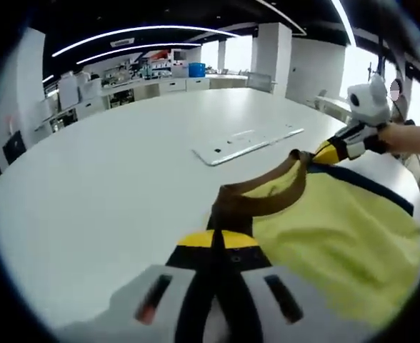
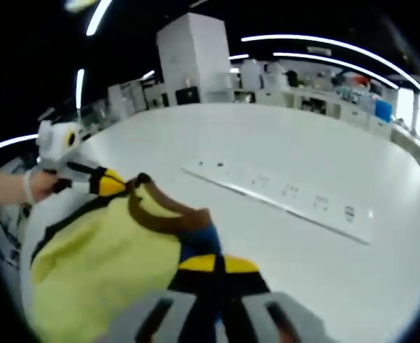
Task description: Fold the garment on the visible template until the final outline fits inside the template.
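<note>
A yellow garment point(image 1: 338, 236) with a brown band point(image 1: 267, 193) and dark blue trim hangs stretched over the white table point(image 1: 124, 164). My left gripper point(image 1: 221, 239) is shut on one end of the brown band. The right gripper point(image 1: 329, 151) comes in from the right, shut on the band's other end, with a hand point(image 1: 413, 136) behind it. In the right gripper view my right gripper point(image 2: 213, 263) is shut on the brown and blue edge point(image 2: 188, 225) of the yellow garment point(image 2: 103, 264). The left gripper point(image 2: 108, 183) grips the far end, held by a hand point(image 2: 13, 187).
A long white panel point(image 1: 249, 143) with small slots lies flush in the table beyond the garment, also seen as the panel point(image 2: 288, 194) ahead of the right gripper. Cabinets and shelves point(image 1: 146, 78) line the far wall. A white column point(image 2: 193, 53) stands past the table point(image 2: 303, 250).
</note>
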Available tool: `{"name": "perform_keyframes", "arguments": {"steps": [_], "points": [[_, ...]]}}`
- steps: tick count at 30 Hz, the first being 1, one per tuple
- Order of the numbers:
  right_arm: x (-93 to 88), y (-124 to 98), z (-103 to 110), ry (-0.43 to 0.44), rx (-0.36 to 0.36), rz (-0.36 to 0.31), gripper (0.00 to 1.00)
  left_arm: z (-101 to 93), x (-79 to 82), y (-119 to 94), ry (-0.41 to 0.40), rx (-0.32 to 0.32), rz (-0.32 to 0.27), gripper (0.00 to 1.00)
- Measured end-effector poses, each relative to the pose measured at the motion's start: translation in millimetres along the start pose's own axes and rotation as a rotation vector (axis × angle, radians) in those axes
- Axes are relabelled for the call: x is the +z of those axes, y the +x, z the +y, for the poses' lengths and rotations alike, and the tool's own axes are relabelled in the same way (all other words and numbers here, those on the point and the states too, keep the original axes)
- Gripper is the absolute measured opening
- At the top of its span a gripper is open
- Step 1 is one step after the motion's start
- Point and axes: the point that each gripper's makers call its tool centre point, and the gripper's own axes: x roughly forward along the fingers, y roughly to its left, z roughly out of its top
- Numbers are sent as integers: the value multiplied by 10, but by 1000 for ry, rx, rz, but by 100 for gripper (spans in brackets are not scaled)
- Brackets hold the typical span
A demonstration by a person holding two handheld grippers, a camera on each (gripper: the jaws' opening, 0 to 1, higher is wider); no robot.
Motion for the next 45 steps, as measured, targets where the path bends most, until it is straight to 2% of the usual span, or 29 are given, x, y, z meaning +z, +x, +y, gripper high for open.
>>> {"name": "perform_keyframes", "arguments": {"steps": [1, 3, 5, 6, 10, 12, 14, 16, 19, 24, 28, 30, 32, 35, 38, 40, 45], "points": [[-1, -23, 27, -3, 9, -3, 0, -1, 2, -2, -5, -3, -1, 0], [32, -37, 18, 15, 21, -15, 3, -23, 13, -26, -24, -10, -5, 9], [42, -62, 89, 36, 37, -25, 20, -67, 36, -61, 15, -15, -14, 25], [24, -81, 87, 35, 39, -22, 27, -119, 102, -86, 53, -37, -51, 30], [1, -185, 167, 42, 82, -44, 53, -282, 199, -199, 41, -81, -97, 51], [-13, -249, 189, 34, 88, -42, 65, -292, 206, -244, 36, -96, -99, 63], [-28, -322, 215, 27, 97, -45, 73, -390, 234, -321, 35, -124, -103, 75], [-52, -377, 229, 9, 98, -34, 83, -484, 246, -389, 36, -158, -110, 84], [-102, -494, 299, -6, 98, -25, 99, -526, 255, -452, 42, -197, -108, 98], [-145, -661, 369, -20, 87, -11, 99, -642, 273, -668, 45, -232, -93, 99], [-147, -776, 403, -2, 85, -15, 97, -685, 282, -845, 36, -229, -98, 99], [-172, -872, 435, -1, 80, -13, 95, -778, 295, -977, 35, -224, -107, 99], [-200, -962, 464, 8, 74, -19, 95, -733, 271, -1056, 30, -224, -113, 98], [-278, -1127, 527, 27, 58, -13, 93, -781, 211, -1212, 31, -226, -113, 96], [-335, -1200, 470, 35, 47, -17, 92, -785, 167, -1328, 39, -221, -111, 96], [-397, -1272, 475, 38, 43, -9, 91, -903, 161, -1466, 33, -221, -113, 95], [-538, -1480, 577, 40, 36, -4, 89, -910, 96, -1661, 44, -214, -125, 93]]}}
